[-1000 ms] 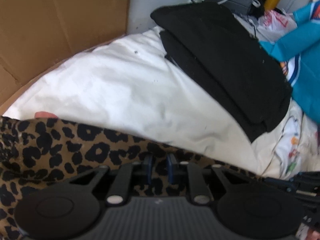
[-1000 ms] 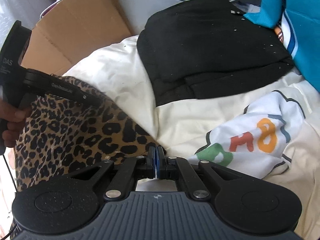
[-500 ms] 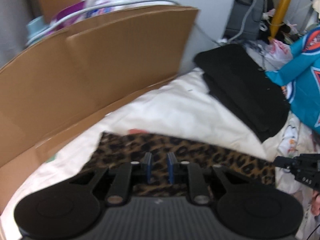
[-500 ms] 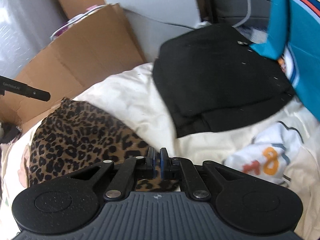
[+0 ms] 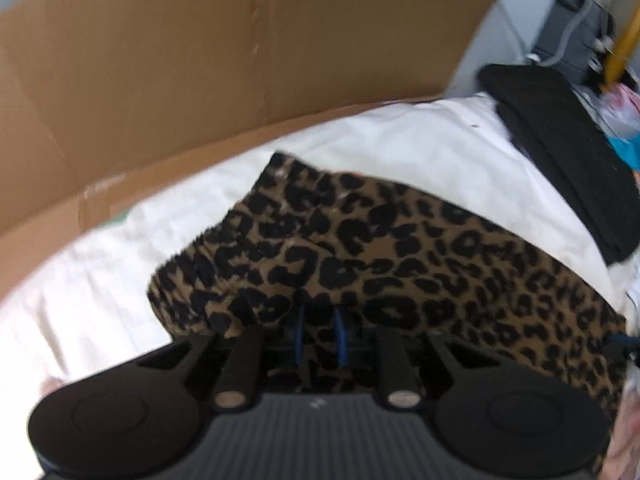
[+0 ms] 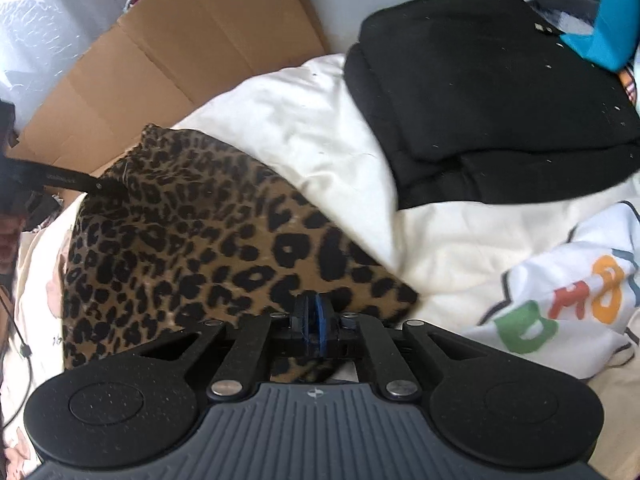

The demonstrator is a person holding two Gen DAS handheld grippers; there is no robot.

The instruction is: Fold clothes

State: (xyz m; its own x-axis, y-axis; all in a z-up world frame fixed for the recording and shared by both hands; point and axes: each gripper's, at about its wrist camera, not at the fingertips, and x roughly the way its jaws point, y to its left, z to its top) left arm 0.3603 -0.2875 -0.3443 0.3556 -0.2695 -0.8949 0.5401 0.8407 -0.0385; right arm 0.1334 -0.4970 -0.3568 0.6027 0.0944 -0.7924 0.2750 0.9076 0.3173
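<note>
A leopard-print garment (image 5: 400, 248) lies spread on the cream bedding (image 5: 360, 140). My left gripper (image 5: 319, 330) has the garment's near edge between its blue pads, and its jaws are closing. In the right wrist view the same garment (image 6: 192, 232) stretches from my right gripper (image 6: 314, 320) up to the left gripper (image 6: 102, 186), which pinches the far left corner. The right gripper's pads sit almost together on the garment's near corner, and its jaws are opening slightly. A bit of the right gripper (image 5: 622, 340) shows at the left view's right edge.
A cardboard sheet (image 5: 240, 60) stands along the bedding's far side. A folded black garment (image 6: 500, 100) lies at the back right, with a teal jersey (image 6: 616, 20) beyond it. A white shirt with coloured letters (image 6: 560, 300) lies to the right.
My left gripper has carried its edge of the leopard garment to the left, towards the cardboard, spreading the cloth out flat. The right gripper has stayed at the near corner.
</note>
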